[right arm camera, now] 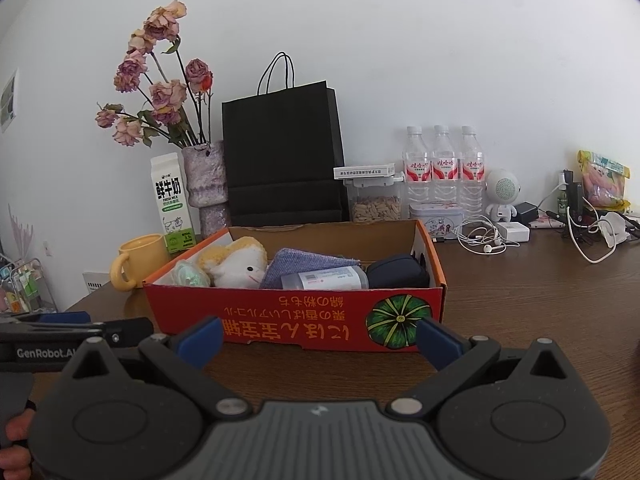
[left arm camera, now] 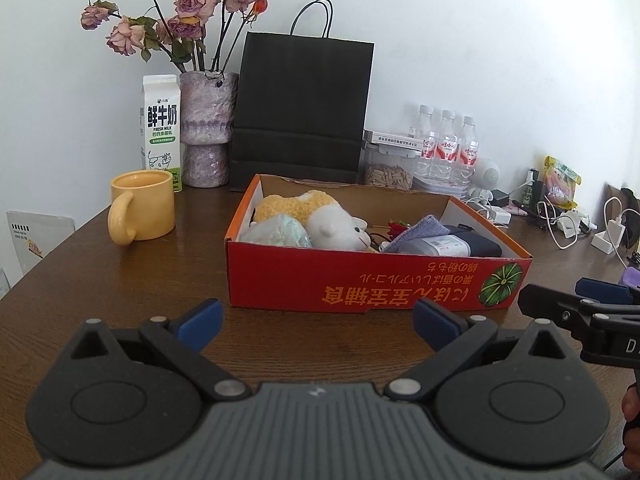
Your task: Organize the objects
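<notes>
Several items are already lying inside the red cardboard box (left arm camera: 360,280), which is sitting near the middle of the wooden tabletop (left arm camera: 120,280): a plush sheep (left arm camera: 336,224), a bagged bundle (left arm camera: 280,232), a purple cloth (right arm camera: 304,264), a labelled plastic bottle (right arm camera: 324,280) and a dark pouch (right arm camera: 396,272), all packed close together. The left claw (left arm camera: 318,318) and the right claw (right arm camera: 320,334) are both hovering just in front of the box's near wall, jaws spread wide and gripping nothing.

Judging from this, the step in hand is choosing the next thing to reach for. Coming in from above the near wall looks wiser than pushing forward, since the rim is standing between the claws and the contents, and the packed items are leaving little finger room beside the bottle.

Open tabletop is lying in front of the box and to its right. Left of it the yellow mug (left arm camera: 142,206) is standing apart, with the milk carton (left arm camera: 160,132), flower vase (left arm camera: 206,128) and black paper bag (left arm camera: 300,112) crowding the wall behind. Tangled cables (right arm camera: 484,238) are cluttering the far right.
</notes>
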Demonstrator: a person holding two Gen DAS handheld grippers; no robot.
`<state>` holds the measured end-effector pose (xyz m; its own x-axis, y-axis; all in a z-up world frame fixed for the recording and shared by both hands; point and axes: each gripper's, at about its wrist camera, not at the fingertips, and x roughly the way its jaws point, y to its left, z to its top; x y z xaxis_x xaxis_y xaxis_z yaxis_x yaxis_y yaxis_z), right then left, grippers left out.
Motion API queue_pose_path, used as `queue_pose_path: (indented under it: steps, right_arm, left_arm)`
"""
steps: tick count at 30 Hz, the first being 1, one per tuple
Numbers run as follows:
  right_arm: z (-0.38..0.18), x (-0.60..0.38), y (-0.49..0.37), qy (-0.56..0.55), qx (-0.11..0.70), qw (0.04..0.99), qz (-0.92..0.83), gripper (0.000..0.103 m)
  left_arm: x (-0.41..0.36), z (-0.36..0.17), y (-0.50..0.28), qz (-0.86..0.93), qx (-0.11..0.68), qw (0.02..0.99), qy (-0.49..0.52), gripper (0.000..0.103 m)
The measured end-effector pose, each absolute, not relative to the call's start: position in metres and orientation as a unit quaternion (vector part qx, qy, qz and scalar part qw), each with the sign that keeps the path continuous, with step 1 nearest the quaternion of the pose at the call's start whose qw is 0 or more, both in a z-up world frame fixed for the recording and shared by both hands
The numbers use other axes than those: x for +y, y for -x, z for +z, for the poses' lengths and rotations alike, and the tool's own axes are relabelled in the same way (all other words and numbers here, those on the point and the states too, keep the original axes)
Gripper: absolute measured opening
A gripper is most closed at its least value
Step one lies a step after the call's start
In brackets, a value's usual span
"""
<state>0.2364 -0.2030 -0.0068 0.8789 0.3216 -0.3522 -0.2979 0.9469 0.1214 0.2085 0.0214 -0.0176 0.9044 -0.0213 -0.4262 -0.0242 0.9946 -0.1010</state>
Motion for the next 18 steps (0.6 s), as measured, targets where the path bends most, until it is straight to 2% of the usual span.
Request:
queue_pose_path:
  steps: [18]
  right_arm:
    - [-0.0070, -0.2033, -0.2364, -0.031, 0.187, 0.969, 0.160, 0.103]
  left_arm:
    - [0.0206, -0.0183, -0.2067, -0.004, 0.219, 0.974, 0.055, 0.103]
